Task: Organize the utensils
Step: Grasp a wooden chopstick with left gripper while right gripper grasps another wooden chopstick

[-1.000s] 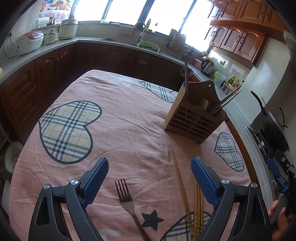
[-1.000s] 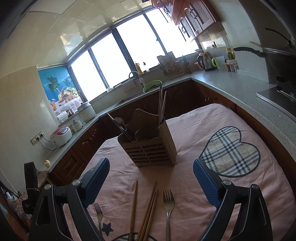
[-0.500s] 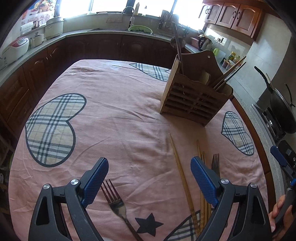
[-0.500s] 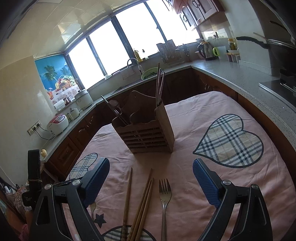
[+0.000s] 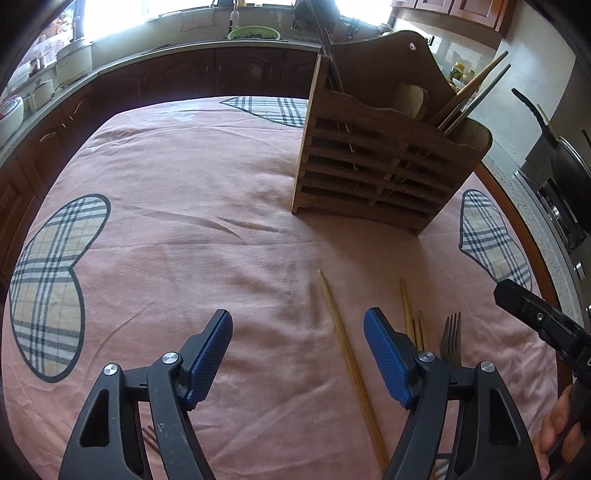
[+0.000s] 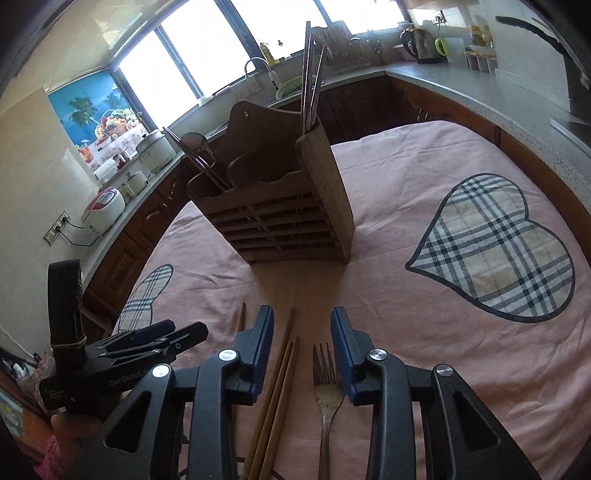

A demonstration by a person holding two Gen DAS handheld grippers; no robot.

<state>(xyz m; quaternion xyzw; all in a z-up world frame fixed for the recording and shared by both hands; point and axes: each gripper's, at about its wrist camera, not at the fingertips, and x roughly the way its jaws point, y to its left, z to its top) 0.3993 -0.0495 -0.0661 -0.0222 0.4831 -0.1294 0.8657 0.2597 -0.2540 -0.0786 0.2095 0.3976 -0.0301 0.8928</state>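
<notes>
A wooden utensil holder point(image 5: 384, 158) stands on the pink tablecloth, with chopsticks and a spoon in it; it also shows in the right wrist view point(image 6: 280, 210). Loose wooden chopsticks point(image 5: 351, 365) and a metal fork point(image 5: 451, 341) lie in front of it. My left gripper point(image 5: 297, 343) is open and empty, low over the cloth just left of a single chopstick. My right gripper point(image 6: 302, 339) is open but narrowed, low over the chopsticks point(image 6: 279, 384) and the fork point(image 6: 327, 387), which lie between its fingers. Another fork's tines point(image 5: 149, 441) peek out under the left gripper.
The round table carries a pink cloth with plaid hearts point(image 6: 491, 251). Kitchen counters with a sink point(image 5: 253, 35), rice cookers point(image 6: 105, 206) and a kettle point(image 6: 421, 46) ring the table. A stove with a pan point(image 5: 565, 162) is at the right.
Both grippers have dropped lower and moved forward toward the holder. The right gripper's jaws have narrowed around the chopsticks and fork. The left gripper has passed over the other fork.
</notes>
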